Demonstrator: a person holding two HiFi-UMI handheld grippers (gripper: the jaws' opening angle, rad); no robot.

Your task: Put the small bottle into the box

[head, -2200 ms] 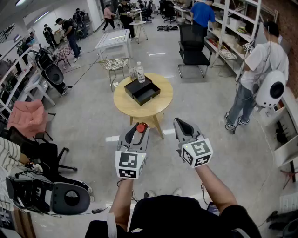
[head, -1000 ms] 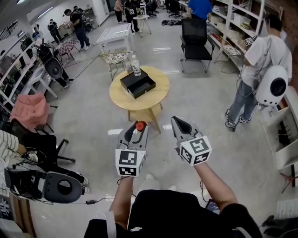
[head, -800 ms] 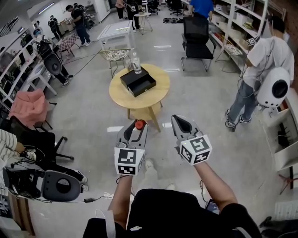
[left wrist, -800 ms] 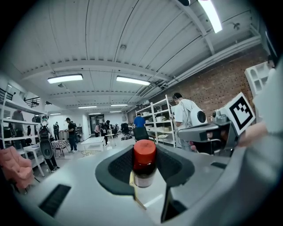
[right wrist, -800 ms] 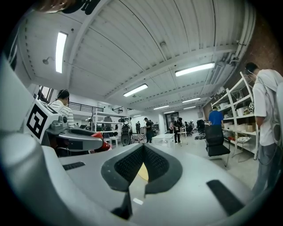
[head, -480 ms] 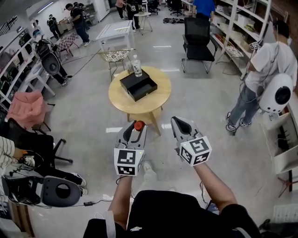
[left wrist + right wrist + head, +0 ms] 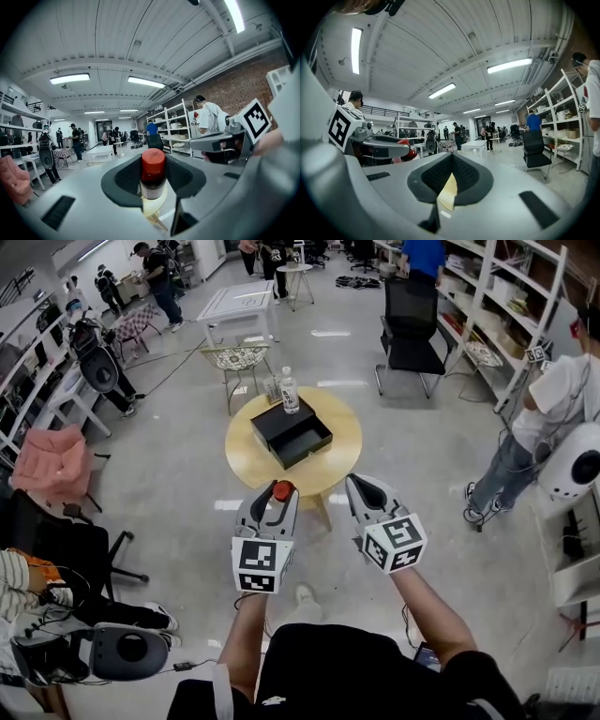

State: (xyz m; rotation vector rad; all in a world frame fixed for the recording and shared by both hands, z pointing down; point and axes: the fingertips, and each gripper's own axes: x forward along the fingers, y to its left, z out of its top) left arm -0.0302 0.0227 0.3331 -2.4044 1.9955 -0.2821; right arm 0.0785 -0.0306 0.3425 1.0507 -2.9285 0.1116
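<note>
My left gripper [image 7: 275, 495] is shut on a small bottle with a red cap [image 7: 281, 490], which stands upright between the dark pads [image 7: 126, 180]. The left gripper view shows the bottle [image 7: 153, 174] close up, its cap above the jaws. My right gripper [image 7: 364, 489] is level with the left one and shut on nothing. Its pads [image 7: 436, 176] meet at the tips in the right gripper view. Ahead, apart from both grippers, a black box [image 7: 291, 433] with its drawer pulled out sits on a round wooden table [image 7: 246, 460].
A clear water bottle [image 7: 290, 392] stands on the table just behind the box. A wire chair [image 7: 234, 360] is behind the table and a black office chair [image 7: 412, 329] is at the back right. A person with a white backpack [image 7: 562, 442] stands at the right. A pink seat [image 7: 54, 465] is at the left.
The table and box now sit a little further right and nearer in the head view. Both grippers keep their pose, and the bottle stays held in the left one.
</note>
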